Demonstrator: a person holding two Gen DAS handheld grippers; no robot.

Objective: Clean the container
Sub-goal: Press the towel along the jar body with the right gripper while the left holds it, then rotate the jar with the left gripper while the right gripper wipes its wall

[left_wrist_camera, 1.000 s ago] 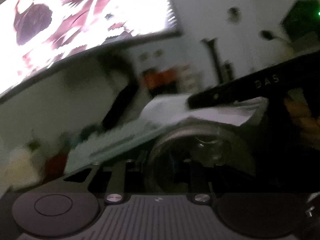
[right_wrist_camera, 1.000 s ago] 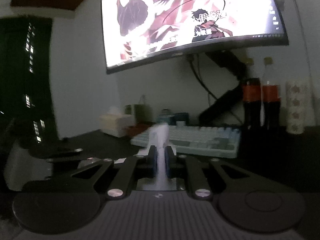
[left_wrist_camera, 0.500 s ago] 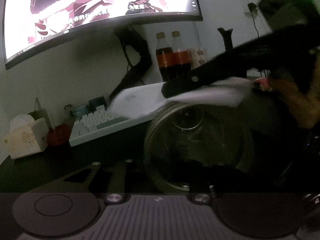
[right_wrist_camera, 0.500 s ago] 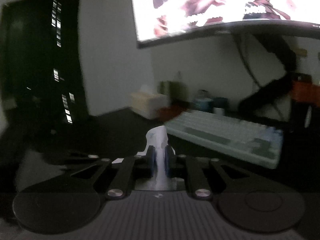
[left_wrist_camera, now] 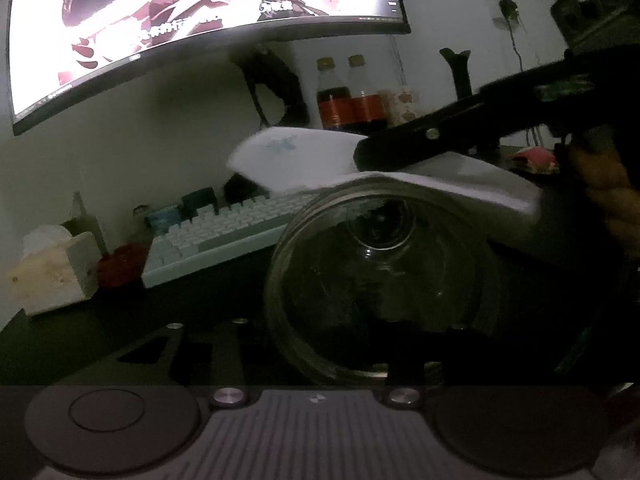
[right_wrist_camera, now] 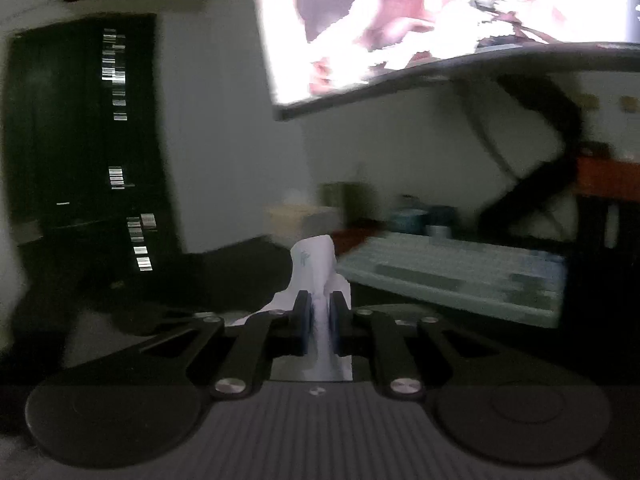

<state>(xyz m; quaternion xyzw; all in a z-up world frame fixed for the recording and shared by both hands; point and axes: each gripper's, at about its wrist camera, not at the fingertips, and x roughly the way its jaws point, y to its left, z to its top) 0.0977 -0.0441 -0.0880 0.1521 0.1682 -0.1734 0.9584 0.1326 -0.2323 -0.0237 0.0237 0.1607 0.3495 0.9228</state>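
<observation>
My left gripper (left_wrist_camera: 320,344) is shut on a clear glass container (left_wrist_camera: 380,280), held with its round mouth facing the camera; the fingers are mostly hidden behind the glass. A white tissue (left_wrist_camera: 304,156) lies across the container's upper rim, held by my right gripper, whose black finger (left_wrist_camera: 432,140) reaches in from the right. In the right wrist view my right gripper (right_wrist_camera: 320,312) is shut on the white tissue (right_wrist_camera: 316,264), which sticks up between the blue pads.
A dark desk carries a white keyboard (left_wrist_camera: 216,236), a tissue box (left_wrist_camera: 48,276), two cola bottles (left_wrist_camera: 348,104) and a curved monitor (left_wrist_camera: 192,12) on a black arm. A dark doorway (right_wrist_camera: 80,140) stands at the left in the right wrist view.
The tissue and right gripper finger have stayed over the container's rim, shifting slightly. The right wrist view has swung left and blurred. The container stays in my left gripper.
</observation>
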